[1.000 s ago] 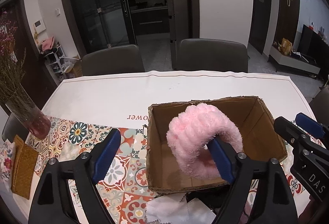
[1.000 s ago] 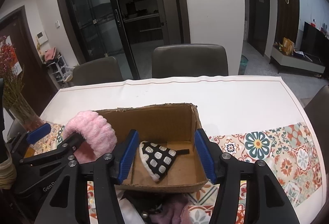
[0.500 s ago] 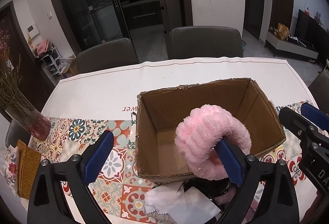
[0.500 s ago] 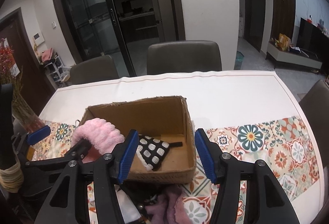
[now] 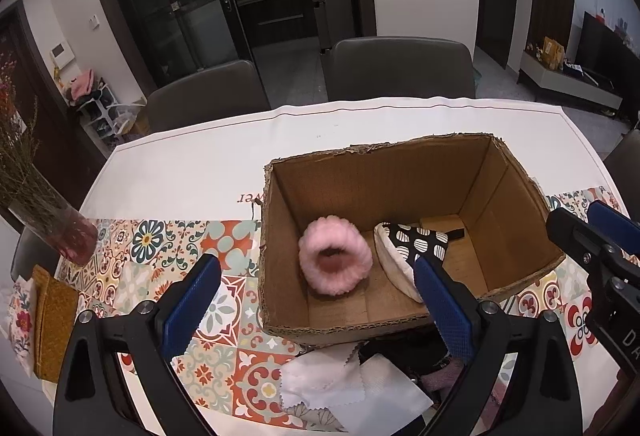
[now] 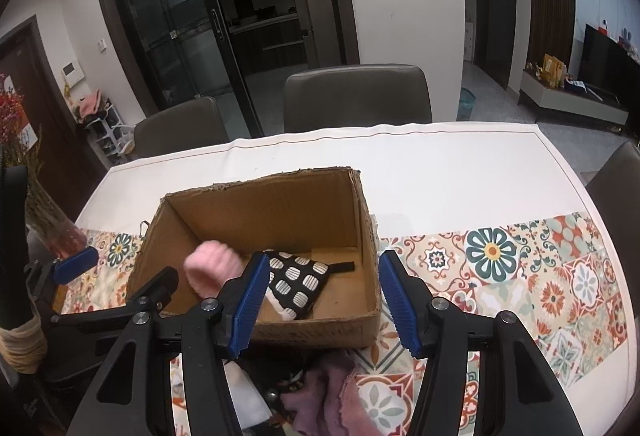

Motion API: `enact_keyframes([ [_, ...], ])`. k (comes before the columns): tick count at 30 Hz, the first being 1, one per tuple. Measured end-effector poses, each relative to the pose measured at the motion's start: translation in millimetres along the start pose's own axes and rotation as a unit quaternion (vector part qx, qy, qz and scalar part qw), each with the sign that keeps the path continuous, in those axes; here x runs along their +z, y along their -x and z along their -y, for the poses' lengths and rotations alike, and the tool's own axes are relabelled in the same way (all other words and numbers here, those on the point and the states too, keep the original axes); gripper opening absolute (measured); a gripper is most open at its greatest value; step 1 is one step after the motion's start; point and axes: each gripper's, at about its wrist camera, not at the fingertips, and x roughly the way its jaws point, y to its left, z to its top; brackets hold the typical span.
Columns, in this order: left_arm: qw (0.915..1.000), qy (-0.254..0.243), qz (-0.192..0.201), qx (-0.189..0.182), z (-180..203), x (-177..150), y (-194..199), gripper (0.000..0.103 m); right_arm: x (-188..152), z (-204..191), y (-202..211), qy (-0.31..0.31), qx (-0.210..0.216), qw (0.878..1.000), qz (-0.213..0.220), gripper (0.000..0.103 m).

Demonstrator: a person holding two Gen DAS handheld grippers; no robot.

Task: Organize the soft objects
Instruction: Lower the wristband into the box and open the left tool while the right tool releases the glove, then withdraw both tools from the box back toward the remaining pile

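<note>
Our left gripper (image 5: 316, 300) has its blue pads spread wide with nothing between them, hanging over the near wall of the cardboard box (image 5: 400, 171). Our right gripper (image 6: 320, 300) stands about half open, also bare of any load, poised at the box's near right corner.

And there it is in the box: the fluffy pink headband (image 5: 335, 262) sits curled in a ring on the cardboard floor, toward the left. Just beside it, to the right, lies the black pouch with white dots (image 5: 412, 244), its pale lining showing at the edge. That makes two soft pieces home, by our count.

Now look nearer to us, in front of the box on the patterned table runner (image 5: 160, 248): a white cloth with a pinked edge (image 5: 340, 388) lies flat, and next to it a heap with a mauve cloth (image 6: 340, 384) and something dark that we cannot make out. Those are still out on the table, so we judge the job is roughly half done, perhaps less. Both grippers are free, and the leftover pile sits right under them, an easy next reach if we go for it.
</note>
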Motion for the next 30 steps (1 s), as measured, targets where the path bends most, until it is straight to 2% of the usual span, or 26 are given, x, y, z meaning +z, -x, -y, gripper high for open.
enact_keyframes([
  [9,0.9999,0.005,0.012,0.0,-6,-7,20,0.099,-6,-7,22,0.002,-0.001,1.0,0.014,0.058],
  [22,0.999,0.02,0.039,0.009,-28,-35,67,0.099,-30,-29,63,0.019,0.007,0.999,0.031,0.058],
  [30,0.9983,0.032,0.047,0.014,-42,-57,82,0.099,-47,-40,74,0.025,0.011,0.999,0.036,0.058],
])
